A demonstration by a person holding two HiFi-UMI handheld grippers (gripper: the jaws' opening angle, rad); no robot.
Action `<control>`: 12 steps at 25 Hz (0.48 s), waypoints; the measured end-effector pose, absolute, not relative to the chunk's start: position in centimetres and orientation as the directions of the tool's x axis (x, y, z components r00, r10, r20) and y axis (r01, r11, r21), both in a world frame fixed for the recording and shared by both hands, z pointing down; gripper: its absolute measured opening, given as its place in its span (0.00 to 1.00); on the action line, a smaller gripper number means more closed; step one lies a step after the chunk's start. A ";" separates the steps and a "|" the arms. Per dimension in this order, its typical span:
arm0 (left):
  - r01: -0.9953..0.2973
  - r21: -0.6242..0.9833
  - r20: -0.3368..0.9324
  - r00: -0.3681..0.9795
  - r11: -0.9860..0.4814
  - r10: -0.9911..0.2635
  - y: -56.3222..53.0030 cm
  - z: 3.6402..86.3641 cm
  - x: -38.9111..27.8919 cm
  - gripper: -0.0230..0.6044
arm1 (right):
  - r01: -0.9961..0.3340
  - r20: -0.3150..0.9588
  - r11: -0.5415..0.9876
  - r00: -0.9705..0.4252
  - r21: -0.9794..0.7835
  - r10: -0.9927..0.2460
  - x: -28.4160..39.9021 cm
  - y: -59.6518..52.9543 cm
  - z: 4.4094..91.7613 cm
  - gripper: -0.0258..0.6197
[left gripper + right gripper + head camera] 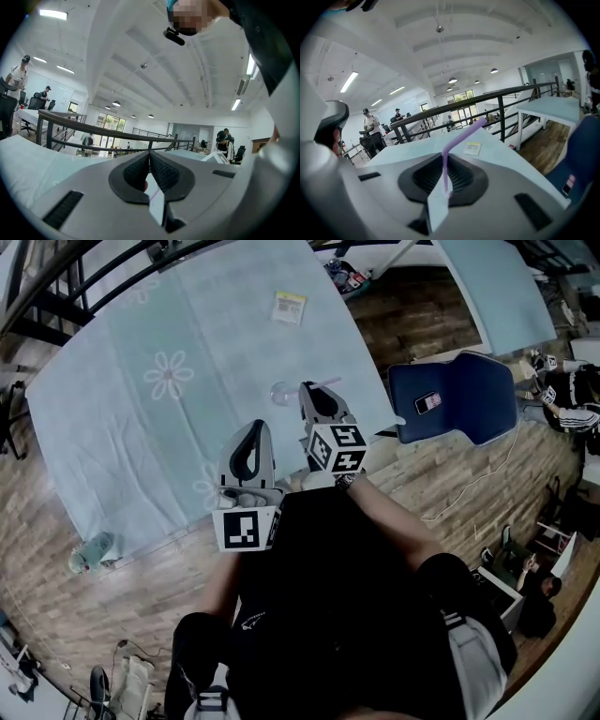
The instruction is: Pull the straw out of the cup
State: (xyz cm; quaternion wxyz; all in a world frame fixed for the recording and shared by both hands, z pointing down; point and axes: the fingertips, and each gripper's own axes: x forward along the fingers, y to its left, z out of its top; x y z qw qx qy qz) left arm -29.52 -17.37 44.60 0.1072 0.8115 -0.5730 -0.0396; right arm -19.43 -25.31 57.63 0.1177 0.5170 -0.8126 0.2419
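Observation:
A bent purple straw [446, 165] stands between the pads of my right gripper [445, 161], which is shut on it; its top bends off to the right. From the head view, the right gripper [310, 390] hangs over the near right part of the pale blue flowered tablecloth [141, 418], and the straw [327, 383] sticks out at its tip. A clear cup [281, 393] stands just left of that tip, and the straw is clear of it. My left gripper [256, 427] is nearer the table's front edge. Its jaws meet at the tip [150, 157] with nothing held.
A small yellow packet [289, 307] lies at the table's far side. A blue chair [464, 395] with a phone [428, 401] on its seat stands right of the table. A second table [497, 287] is at the upper right, a black railing [56, 287] at the upper left.

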 end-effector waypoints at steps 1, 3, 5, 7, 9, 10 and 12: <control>-0.920 0.220 0.057 0.343 -0.324 -0.937 -17.3 44.6 -29.4 0.06 | -0.897 0.433 0.362 -0.440 -0.255 -0.787 -19.4 -25.1 57.2 0.10; -0.916 0.220 0.054 0.354 -0.335 -0.934 -17.3 44.6 -29.0 0.06 | -0.896 0.415 0.384 -0.444 -0.224 -0.794 -19.2 -24.8 56.2 0.10; -0.910 0.215 0.040 0.370 -0.354 -0.928 -17.3 44.3 -28.4 0.06 | -0.894 0.393 0.401 -0.449 -0.203 -0.803 -18.9 -24.5 55.1 0.10; -0.905 0.204 0.016 0.385 -0.374 -0.923 -17.2 43.8 -27.8 0.06 | -0.890 0.368 0.414 -0.456 -0.191 -0.811 -18.7 -24.2 53.8 0.10; -0.906 0.187 0.010 0.389 -0.380 -0.921 -17.1 43.5 -27.3 0.06 | -0.887 0.348 0.417 -0.461 -0.199 -0.816 -18.3 -23.9 52.6 0.10; -0.908 0.182 0.013 0.386 -0.377 -0.922 -17.0 43.4 -27.1 0.06 | -0.885 0.340 0.414 -0.464 -0.211 -0.818 -18.0 -23.7 52.0 0.10; -0.914 0.179 0.018 0.372 -0.363 -0.928 -16.9 43.4 -26.8 0.06 | -0.881 0.321 0.410 -0.469 -0.238 -0.822 -17.5 -23.5 50.8 0.10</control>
